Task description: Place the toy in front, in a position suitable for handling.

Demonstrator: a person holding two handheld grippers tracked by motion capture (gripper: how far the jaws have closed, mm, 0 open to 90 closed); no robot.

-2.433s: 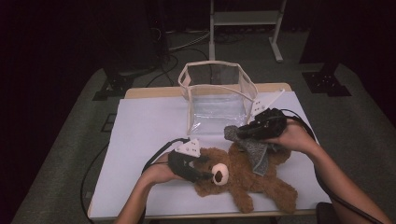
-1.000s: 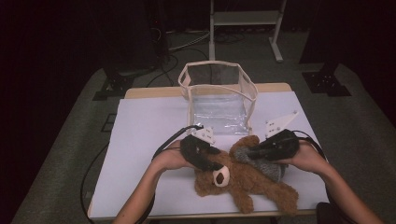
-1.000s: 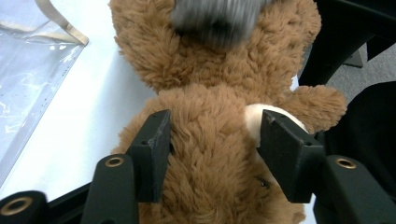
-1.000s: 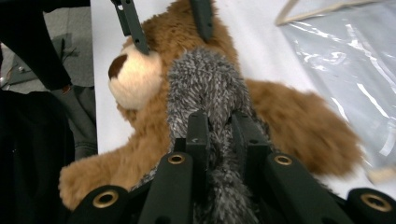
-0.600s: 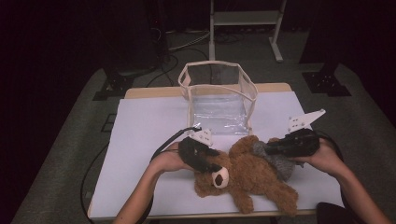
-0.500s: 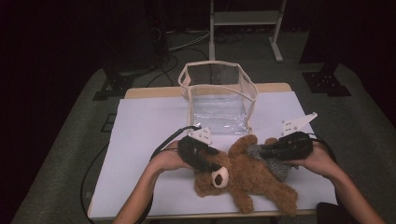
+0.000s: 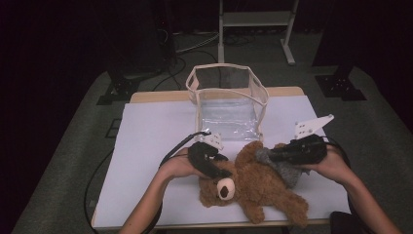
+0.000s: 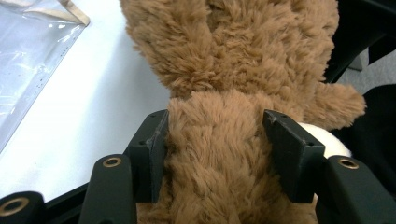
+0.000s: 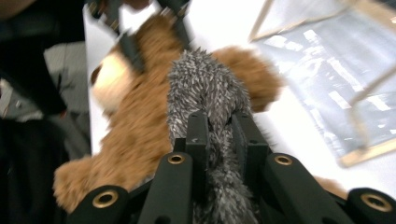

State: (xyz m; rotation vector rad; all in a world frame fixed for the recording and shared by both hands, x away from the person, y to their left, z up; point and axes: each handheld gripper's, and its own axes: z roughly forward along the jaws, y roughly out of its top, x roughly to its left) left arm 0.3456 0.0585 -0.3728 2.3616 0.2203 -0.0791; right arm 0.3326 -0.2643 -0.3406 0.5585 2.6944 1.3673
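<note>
Left gripper (image 7: 225, 171): jaws clamped on the brown fur of the teddy bear (image 7: 253, 183). In the left gripper view the two black pads press into a thick fold of plush from either side (image 8: 212, 154), at the bear's head end, with the cream snout just past the right-hand pad. The jaws have just been closing a little on that fold.

Right gripper (image 7: 272, 155): jaws drawn nearly together on a grey fuzzy cloth (image 7: 280, 165). In the right gripper view the grey stuff (image 9: 205, 93) runs up between the pads and stands out beyond them, spiky and soft.

Where the bear lies: flat on the white table (image 7: 146, 146), near the front edge, head towards the left gripper and legs trailing off to the person's right. The grey cloth rests on its body, touching the fur.

Between the tools: the bear's body spans the gap, with one gripper at each end of it.

Count: one bear, one grey cloth, two grippers, one bag.

Bag: a clear plastic bag (image 7: 229, 105) with cream trim stands open just behind the bear, farther from the person. One of the bear's arms reaches close to its front wall.

In the way: nothing lies between the bear and the bag's front wall.

Beyond the table: dark floor with cables, and the feet of a pale metal stand (image 7: 255, 22) at the back.
</note>
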